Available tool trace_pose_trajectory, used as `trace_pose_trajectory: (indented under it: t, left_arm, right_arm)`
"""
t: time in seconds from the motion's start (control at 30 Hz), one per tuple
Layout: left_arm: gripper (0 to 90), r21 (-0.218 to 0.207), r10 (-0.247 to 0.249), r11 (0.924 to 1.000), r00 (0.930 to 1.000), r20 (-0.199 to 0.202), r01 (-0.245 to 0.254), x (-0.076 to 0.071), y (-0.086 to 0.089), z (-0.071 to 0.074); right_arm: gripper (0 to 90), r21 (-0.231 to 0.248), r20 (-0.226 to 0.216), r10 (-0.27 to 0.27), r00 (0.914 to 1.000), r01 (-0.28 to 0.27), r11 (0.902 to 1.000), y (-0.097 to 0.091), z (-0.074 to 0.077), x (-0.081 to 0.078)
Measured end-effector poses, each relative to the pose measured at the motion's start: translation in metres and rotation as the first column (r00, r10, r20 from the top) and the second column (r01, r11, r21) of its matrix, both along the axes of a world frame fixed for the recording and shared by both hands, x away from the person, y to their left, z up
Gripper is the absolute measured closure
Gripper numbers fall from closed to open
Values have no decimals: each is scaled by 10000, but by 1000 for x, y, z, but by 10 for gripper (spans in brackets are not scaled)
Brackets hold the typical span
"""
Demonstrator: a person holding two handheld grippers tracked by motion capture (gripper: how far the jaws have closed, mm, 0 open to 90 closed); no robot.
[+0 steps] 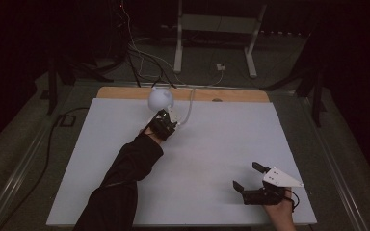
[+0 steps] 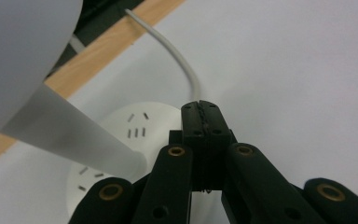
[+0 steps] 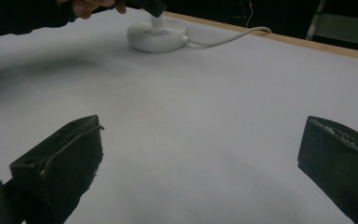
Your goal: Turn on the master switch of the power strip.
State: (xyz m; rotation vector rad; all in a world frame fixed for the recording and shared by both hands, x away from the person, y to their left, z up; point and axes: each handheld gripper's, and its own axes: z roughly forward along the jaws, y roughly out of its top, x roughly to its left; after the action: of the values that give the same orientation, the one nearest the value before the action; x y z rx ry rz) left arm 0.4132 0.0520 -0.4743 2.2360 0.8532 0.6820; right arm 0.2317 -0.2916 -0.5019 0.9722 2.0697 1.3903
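A white lamp with a round shade (image 1: pixel 160 98) stands near the table's far edge. Its disc base (image 2: pixel 121 133) carries a slanted stem (image 2: pixel 74 135), and a white cable (image 2: pixel 177 56) runs off over the wooden edge. My left gripper (image 2: pixel 199 109) is shut with nothing between its jaws, its tip above the rim of the base beside the cable outlet. In the high view that left gripper (image 1: pixel 166 122) sits just below the shade. My right gripper (image 1: pixel 246 175) rests at the near right, jaws wide open and empty. From the right gripper (image 3: pixel 200 154) the lamp base (image 3: pixel 157 35) lies far ahead.
A white sheet (image 1: pixel 207 144) covers the table, with a wooden strip (image 1: pixel 231 95) bare along the far side. Beyond it, the white legs of a stand (image 1: pixel 250 53) and loose cables (image 1: pixel 139 53) lie on the dark floor.
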Motion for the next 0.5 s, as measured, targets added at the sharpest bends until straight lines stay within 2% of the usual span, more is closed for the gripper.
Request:
trace_pose_trajectory:
  t: [0.1,0.17,0.23,0.27,0.37,0.5]
  left_arm:
    - [900,-33,-104,9999,9999,-67,104,-3,2,3]
    - [900,-255,-303,9992,9991,-305,295,-7,4,8]
    - [900,-299,-368,9989,9989,-305,359,-8,5,10]
    - [900,-495,-457,9978,9978,-475,433,-10,7,14]
    - [900,-491,-511,9976,9975,-492,487,-12,9,17]
    - [900,-800,-710,9946,9952,-681,655,-18,13,22]
  right_arm:
    - [0,19,-3,-8,10000,8,10000,0,0,0]
    - [0,18,-5,-11,10000,11,10000,0,0,0]
    - [0,21,-4,-17,10000,17,10000,0,0,0]
    - [0,26,-8,-16,10000,16,10000,0,0,0]
    - [0,28,-17,-22,10000,22,10000,0,0,0]
    - [0,53,-31,-31,10000,31,10000,0,0,0]
